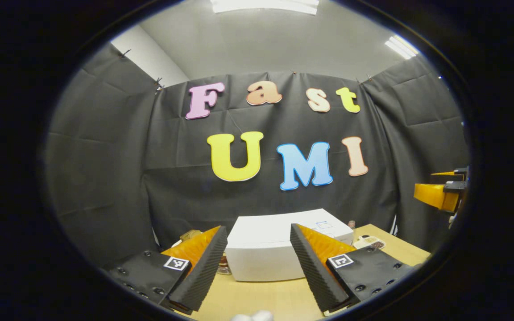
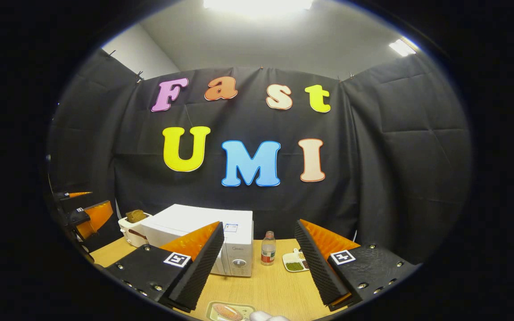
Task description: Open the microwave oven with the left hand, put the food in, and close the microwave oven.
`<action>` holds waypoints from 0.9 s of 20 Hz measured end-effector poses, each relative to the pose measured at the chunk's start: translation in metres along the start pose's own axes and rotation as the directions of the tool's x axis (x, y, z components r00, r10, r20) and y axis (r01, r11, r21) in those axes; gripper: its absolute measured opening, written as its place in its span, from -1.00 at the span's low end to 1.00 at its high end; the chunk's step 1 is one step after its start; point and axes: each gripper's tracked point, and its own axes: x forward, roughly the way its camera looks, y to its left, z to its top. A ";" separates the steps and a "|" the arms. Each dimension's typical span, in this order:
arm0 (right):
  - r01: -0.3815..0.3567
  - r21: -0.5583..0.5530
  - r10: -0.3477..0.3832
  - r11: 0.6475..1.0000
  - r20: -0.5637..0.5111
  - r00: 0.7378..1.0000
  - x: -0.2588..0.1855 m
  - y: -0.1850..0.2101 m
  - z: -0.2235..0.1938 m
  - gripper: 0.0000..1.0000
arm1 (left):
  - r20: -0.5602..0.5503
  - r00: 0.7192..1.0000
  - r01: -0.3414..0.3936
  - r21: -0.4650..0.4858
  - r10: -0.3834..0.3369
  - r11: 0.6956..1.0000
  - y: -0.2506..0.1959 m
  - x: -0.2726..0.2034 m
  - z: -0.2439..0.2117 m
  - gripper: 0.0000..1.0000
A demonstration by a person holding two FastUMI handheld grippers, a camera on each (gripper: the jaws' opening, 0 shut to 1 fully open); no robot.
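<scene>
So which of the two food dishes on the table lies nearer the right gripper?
The tray at the table's front edge, between the right gripper fingers; the small divided dish sits farther back beside the bottle.

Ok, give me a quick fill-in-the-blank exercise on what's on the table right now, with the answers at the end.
1. The microwave door is ____.
2. Both the left gripper and the right gripper have their jaws ____.
3. The small bottle stands to the ____ of the microwave in the right gripper view.
4. The toaster holds a slice of ____.

Missing words: closed; open; right; bread
</scene>
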 end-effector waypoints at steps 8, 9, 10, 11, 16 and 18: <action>0.017 0.005 -0.017 1.000 -0.011 1.000 0.002 -0.018 0.000 0.95 | 0.003 0.999 0.048 -0.003 -0.048 0.999 -0.042 0.017 -0.045 0.92; 0.021 0.007 -0.021 1.000 -0.020 1.000 0.004 -0.023 -0.002 0.95 | -0.009 0.998 0.069 -0.002 -0.069 0.998 -0.060 0.024 -0.060 0.94; 0.020 0.013 -0.020 1.000 -0.032 0.999 0.007 -0.027 -0.004 0.95 | -0.020 0.996 0.088 -0.005 -0.088 0.996 -0.076 0.031 -0.080 0.94; 0.020 0.017 -0.019 1.000 -0.046 0.999 0.009 -0.032 -0.008 0.95 | -0.050 0.993 0.109 -0.003 -0.109 0.994 -0.100 0.039 -0.103 1.00; 0.040 -0.020 -0.042 0.999 -0.108 0.993 0.029 -0.067 -0.027 0.96 | -0.151 0.974 0.159 -0.062 -0.167 0.985 -0.196 0.093 -0.211 0.95; 0.046 -0.028 -0.049 0.999 -0.120 0.992 0.039 -0.079 -0.034 0.96 | -0.182 0.969 0.150 -0.096 -0.166 0.984 -0.221 0.120 -0.242 1.00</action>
